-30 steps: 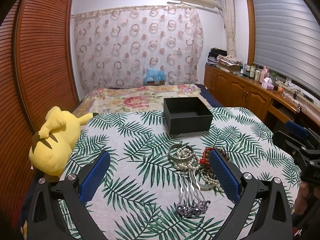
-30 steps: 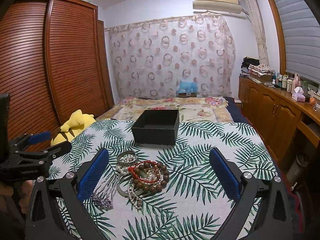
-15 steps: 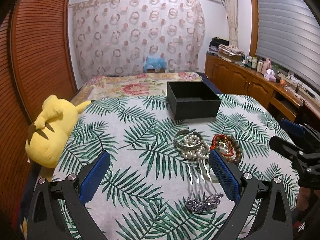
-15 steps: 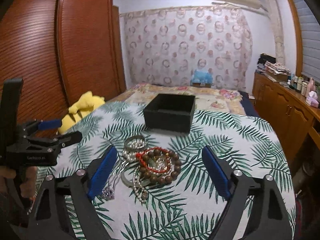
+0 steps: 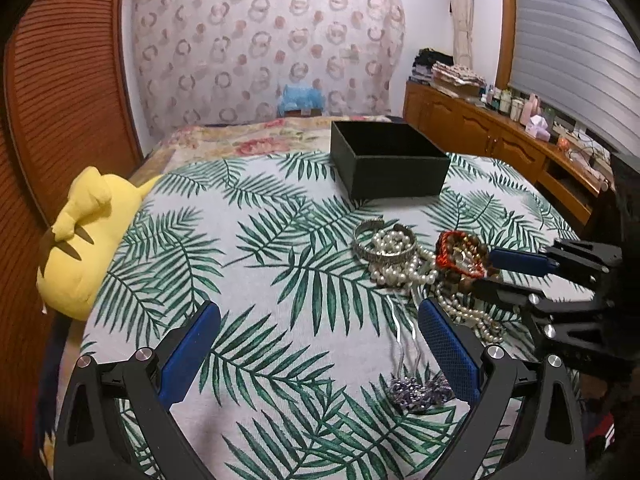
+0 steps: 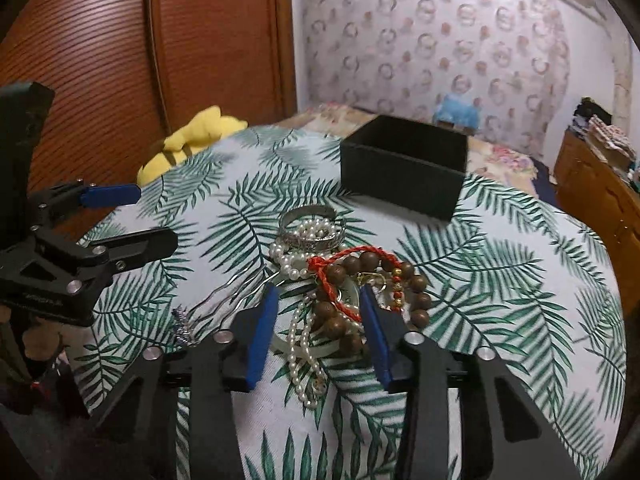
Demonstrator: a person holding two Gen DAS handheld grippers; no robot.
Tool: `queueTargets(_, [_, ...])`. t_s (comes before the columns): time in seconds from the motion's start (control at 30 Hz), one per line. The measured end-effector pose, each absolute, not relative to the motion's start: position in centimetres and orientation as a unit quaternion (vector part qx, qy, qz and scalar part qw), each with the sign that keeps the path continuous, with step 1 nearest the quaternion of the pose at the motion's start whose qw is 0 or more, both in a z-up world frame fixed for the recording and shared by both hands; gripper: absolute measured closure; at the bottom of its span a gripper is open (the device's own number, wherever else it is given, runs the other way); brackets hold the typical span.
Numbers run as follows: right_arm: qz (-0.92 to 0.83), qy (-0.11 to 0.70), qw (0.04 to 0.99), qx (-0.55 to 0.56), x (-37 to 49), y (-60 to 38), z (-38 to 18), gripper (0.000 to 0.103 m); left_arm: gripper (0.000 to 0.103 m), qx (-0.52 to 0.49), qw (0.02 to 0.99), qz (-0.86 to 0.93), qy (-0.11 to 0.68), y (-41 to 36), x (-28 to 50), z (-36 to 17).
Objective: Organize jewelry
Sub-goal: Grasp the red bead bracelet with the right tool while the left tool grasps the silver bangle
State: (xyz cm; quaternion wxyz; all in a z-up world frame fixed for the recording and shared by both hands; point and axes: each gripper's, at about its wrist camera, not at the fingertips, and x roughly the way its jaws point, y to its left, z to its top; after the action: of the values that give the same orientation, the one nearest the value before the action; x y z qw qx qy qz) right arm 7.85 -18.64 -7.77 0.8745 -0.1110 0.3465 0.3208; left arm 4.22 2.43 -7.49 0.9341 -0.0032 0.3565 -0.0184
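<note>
Jewelry pile [image 6: 332, 276] of glossy pearls, round wooden beads and red cord; right gripper [image 6: 318, 320] straddles it, jaws released; left gripper [image 5: 316, 344] likewise spread.

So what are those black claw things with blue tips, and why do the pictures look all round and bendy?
They are grabbing tools that a person holds, one in each hand. A tiny wide-eye camera sits on each tool, which bends the picture. One picture looks out from the left gripper, whose blue fingers are wide apart over the leafy cloth, holding nothing. The other looks out from the right gripper, reaching around a pile of jewelry: a brown bead bracelet, white pearls and a silver bangle. It is open, gripping nothing yet. Behind sits an open black box.
</note>
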Motion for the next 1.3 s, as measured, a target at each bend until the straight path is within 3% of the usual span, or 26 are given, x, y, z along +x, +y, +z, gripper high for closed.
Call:
queueTargets(0.33, [0.325, 0.377, 0.858, -0.128, 10.2, -17.8, -8.8, 0.079, 0.008, 0.006, 0.924, -0.030, 0.381, 2.5, 6.5, -9.1])
queueTargets(0.37, [0.326, 0.379, 0.856, -0.128, 10.3, -17.8, -8.9, 0.086, 0.008, 0.007, 0.923, -0.032, 0.383, 2.5, 6.9, -9.2])
queueTargets(0.53, [0.333, 0.378, 0.855, -0.123, 10.4, -18.3, -8.8, 0.099, 0.008, 0.009, 0.919, -0.043, 0.393, 2.3, 8.5, -9.6])
queueTargets(1.07, [0.332, 0.331, 0.877, -0.104, 10.9, -21.0, -4.6, 0.100, 0.008, -0.015, 0.902, -0.109, 0.417, 0.4, 13.8, -10.3])
queueTargets(1.3, [0.324, 0.323, 0.883, -0.104, 11.2, -21.6, -3.7, 0.100, 0.028, -0.025, 0.891, -0.140, 0.430, -0.6, 15.4, -10.7])
